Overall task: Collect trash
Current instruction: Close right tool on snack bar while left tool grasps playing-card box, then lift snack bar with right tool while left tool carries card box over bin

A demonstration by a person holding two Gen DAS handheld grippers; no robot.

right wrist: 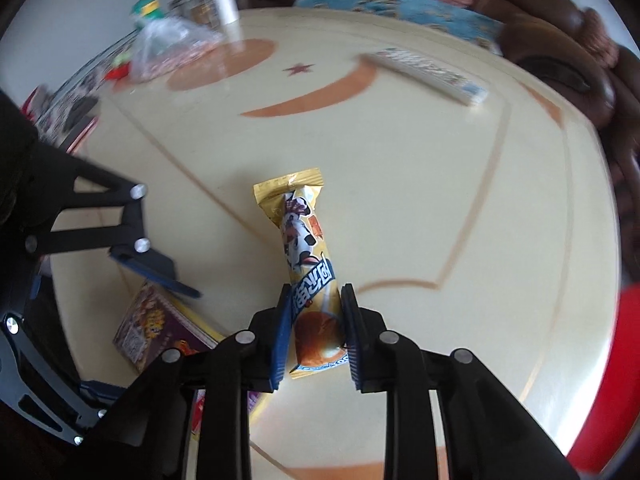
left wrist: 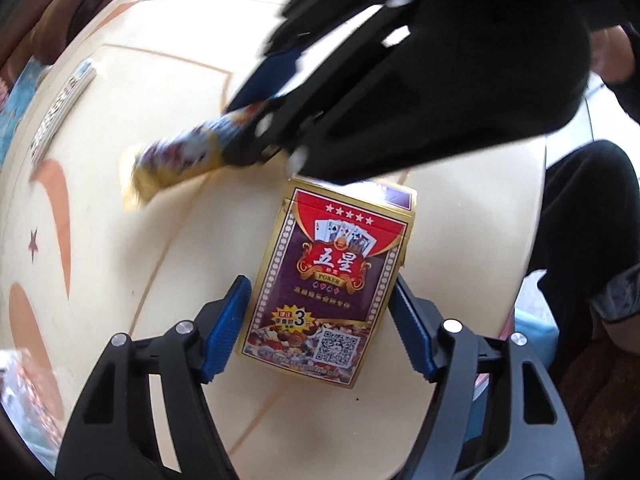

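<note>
- Wrapper, yellow, sits clamped between the right gripper's blue pads.
- Card box lies on the table between the left gripper's half-spread pads; contact is unclear.

Left wrist view — looks steeply down, close over the cream table, card box straight below. Right wrist view — tilted down less, close to the table, facing its far edge beyond the box toward the brown sofa. Shared: the box, the yellow wrapper, each other's gripper.
</note>
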